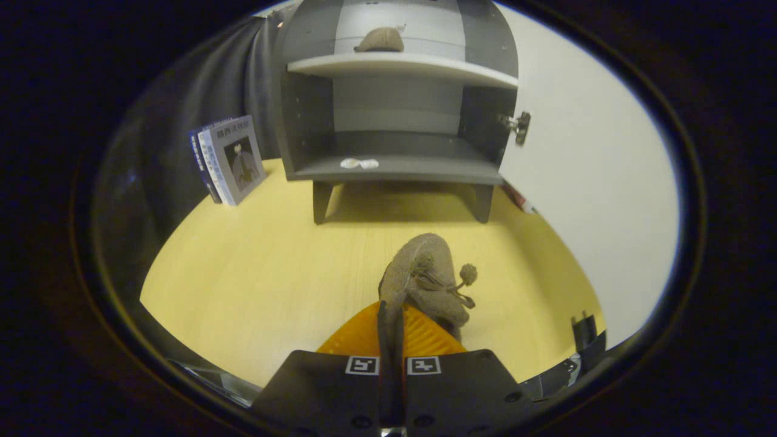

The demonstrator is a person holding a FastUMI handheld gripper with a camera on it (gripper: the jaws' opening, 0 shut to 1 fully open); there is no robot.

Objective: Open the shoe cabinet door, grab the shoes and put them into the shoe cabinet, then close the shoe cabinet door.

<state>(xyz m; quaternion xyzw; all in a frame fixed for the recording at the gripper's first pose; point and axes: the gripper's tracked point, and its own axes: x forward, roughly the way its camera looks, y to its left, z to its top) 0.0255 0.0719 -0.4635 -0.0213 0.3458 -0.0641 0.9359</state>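
One shoe [380,40] is already lying on the white upper shelf [425,65] of the shoe cabinet [303,109], at the far side of the scene; the door [583,182] is standing wide open to the right, its hinge [518,124] showing at the cabinet's edge — so the opening step looks done, and half of the loading too.

A second shoe [425,279] is hanging near, just ahead of the gripper [392,321]; the fingers are sitting almost together, with only a thin edge of the shoe between them, so they seem to be pinching it by its rim; its pompom laces are dangling to the right. It appears lifted off the yellow table [243,285], though I cannot be sure it is fully clear.

Still left, as I judge it — carrying this shoe across to the cabinet, setting it on a shelf, perhaps the grey lower shelf [419,167] where a small white scrap [359,163] is lying, then swinging the door shut.

Two books [230,159] are leaning at the far left, beside the cabinet.
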